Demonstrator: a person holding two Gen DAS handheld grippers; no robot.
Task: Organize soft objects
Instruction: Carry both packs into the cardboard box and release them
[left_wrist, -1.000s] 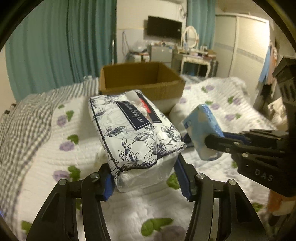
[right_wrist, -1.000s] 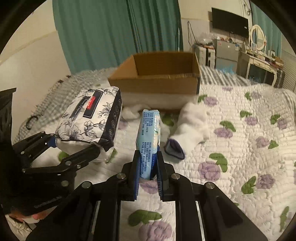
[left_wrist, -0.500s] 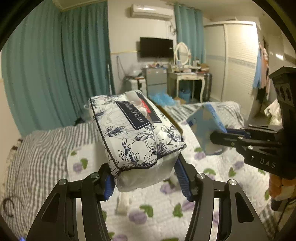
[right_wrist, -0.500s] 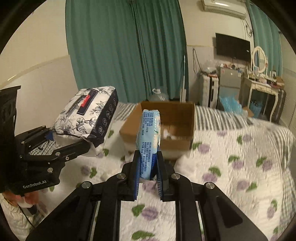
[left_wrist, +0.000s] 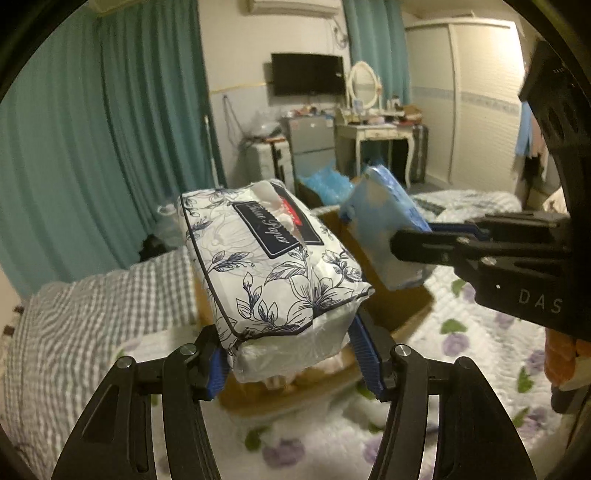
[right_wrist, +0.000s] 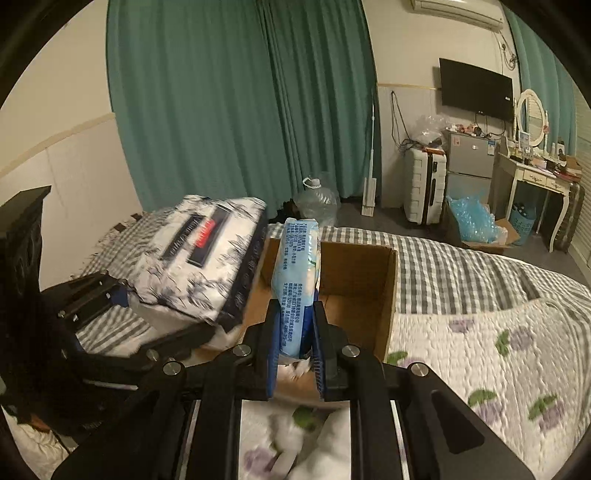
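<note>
The bed (right_wrist: 498, 332), covered with a white quilt printed in purple flowers and a grey checked blanket toward its far end, fills the lower part of both views. On it sits the open cardboard box (right_wrist: 362, 280). The right wrist view looks into the box's far corner and bare brown walls, while the left wrist view shows mostly its near rim (left_wrist: 295, 391) and some pale soft things lying inside, too blurred to name.

The floral tissue pack (left_wrist: 273, 266) is held in the air over the left side of the box, clamped at its near end between the blue pads of the left hand-held gripper (left_wrist: 288, 358). The left view shows its dark label and white tissue poking from the top slit; the right view shows the same pack (right_wrist: 207, 258) from the side, smeared by motion, with the left tool's black frame beneath it.

The smaller light-blue pack (right_wrist: 297, 284) stands on edge, pinched between the closed-in fingers of the right hand-held gripper (right_wrist: 295, 354), above the box's middle. Its printed side panel reads only in the right view; the left view shows its broad pale-blue face (left_wrist: 384, 229), tilted, just beside the tissue pack without touching it.
</note>
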